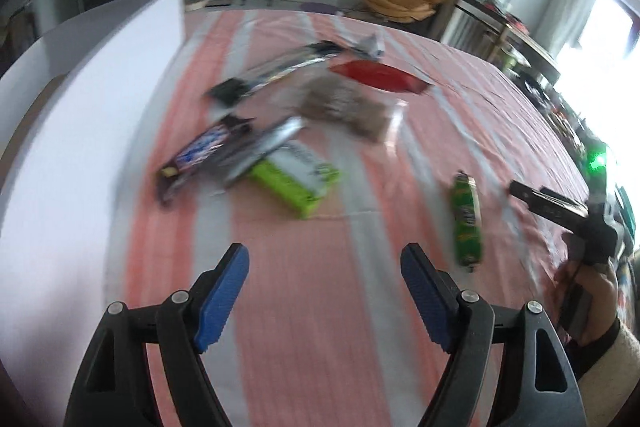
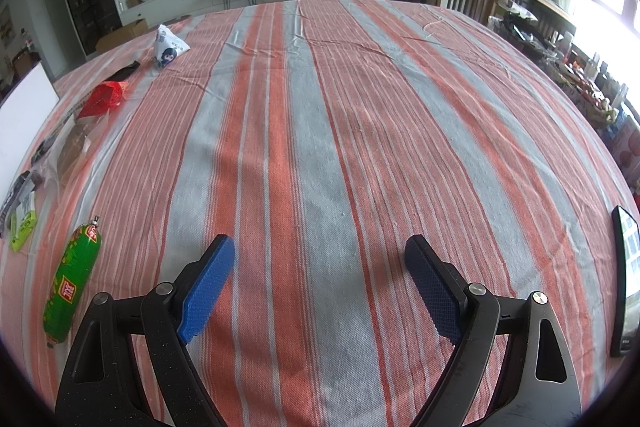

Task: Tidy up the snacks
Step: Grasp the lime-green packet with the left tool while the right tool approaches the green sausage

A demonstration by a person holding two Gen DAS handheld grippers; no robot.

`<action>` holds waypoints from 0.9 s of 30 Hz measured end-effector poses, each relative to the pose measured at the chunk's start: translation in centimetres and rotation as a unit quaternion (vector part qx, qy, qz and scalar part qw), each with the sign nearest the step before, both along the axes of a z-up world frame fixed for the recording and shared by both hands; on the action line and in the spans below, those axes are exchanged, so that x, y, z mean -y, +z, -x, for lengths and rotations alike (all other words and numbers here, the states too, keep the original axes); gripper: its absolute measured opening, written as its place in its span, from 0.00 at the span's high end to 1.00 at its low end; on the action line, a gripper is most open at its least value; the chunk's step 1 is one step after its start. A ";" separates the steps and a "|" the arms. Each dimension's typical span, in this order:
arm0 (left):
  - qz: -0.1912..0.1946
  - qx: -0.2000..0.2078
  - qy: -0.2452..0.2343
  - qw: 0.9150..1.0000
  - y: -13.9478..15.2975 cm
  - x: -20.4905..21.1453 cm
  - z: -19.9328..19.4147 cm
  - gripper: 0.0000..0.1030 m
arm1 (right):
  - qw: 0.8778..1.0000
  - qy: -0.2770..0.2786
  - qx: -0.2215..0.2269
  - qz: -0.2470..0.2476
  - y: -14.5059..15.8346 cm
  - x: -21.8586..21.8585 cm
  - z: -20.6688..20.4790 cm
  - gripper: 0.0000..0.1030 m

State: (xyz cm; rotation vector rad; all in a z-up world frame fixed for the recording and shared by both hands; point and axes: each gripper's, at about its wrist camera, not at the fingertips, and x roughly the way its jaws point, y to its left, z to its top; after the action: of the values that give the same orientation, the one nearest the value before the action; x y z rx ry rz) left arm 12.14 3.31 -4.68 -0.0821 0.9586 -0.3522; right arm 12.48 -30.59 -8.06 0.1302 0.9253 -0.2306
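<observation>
Snacks lie on a red and grey striped cloth (image 1: 304,307). In the blurred left wrist view I see a Snickers bar (image 1: 200,151), a lime green packet (image 1: 296,179), a clear bag of brown snacks (image 1: 348,107), a red packet (image 1: 376,75), a long silver packet (image 1: 280,67) and a green sausage (image 1: 466,223). My left gripper (image 1: 325,263) is open and empty, short of the pile. My right gripper (image 2: 320,259) is open and empty over bare cloth; the green sausage (image 2: 72,279) lies to its left. The red packet (image 2: 102,99) and a white triangular packet (image 2: 168,45) lie far left.
A white box (image 1: 80,115) stands at the left of the pile; it also shows in the right wrist view (image 2: 24,115). A dark phone-like device (image 2: 626,279) lies at the cloth's right edge. The other hand and gripper (image 1: 560,207) show at the right of the left wrist view.
</observation>
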 end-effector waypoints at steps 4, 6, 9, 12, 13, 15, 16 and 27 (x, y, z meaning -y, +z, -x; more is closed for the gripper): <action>-0.002 -0.010 0.000 1.000 0.2 -1.5 -1.9 0.24 | 1.000 0.000 0.000 0.000 0.0 0.0 0.0 0.13; -0.039 -0.040 -0.016 0.998 -0.3 -1.2 -3.4 0.25 | 1.000 0.000 0.000 0.000 0.0 0.1 0.0 0.13; -0.015 -0.075 -0.018 0.997 -0.9 -1.2 -5.2 0.26 | 1.000 0.000 0.000 0.000 0.0 0.0 0.0 0.13; 0.001 -0.083 -0.005 0.997 -0.9 -0.1 -6.7 0.26 | 1.000 0.000 0.000 0.000 0.0 0.1 0.0 0.13; -0.003 -0.083 -0.003 0.997 -0.8 0.6 -7.4 0.26 | 1.000 0.000 0.000 0.000 0.0 0.0 0.0 0.13; -0.001 -0.092 -0.003 0.996 -1.0 2.1 -8.7 0.26 | 1.000 0.000 0.000 0.000 0.0 0.0 0.0 0.13; 0.004 -0.103 -0.007 0.995 -1.3 3.1 -9.5 0.26 | 1.000 0.000 0.000 0.000 0.0 0.0 0.0 0.13; -0.054 -0.083 0.008 0.995 -1.0 6.6 -11.3 0.25 | 1.000 0.001 0.001 -0.002 0.1 -0.1 -0.1 0.13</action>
State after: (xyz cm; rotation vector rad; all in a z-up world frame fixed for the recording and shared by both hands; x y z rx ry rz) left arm 23.48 -3.26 -5.68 -0.0208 1.1386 -0.2804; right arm 12.54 -30.49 -8.01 0.1331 0.9248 -0.2267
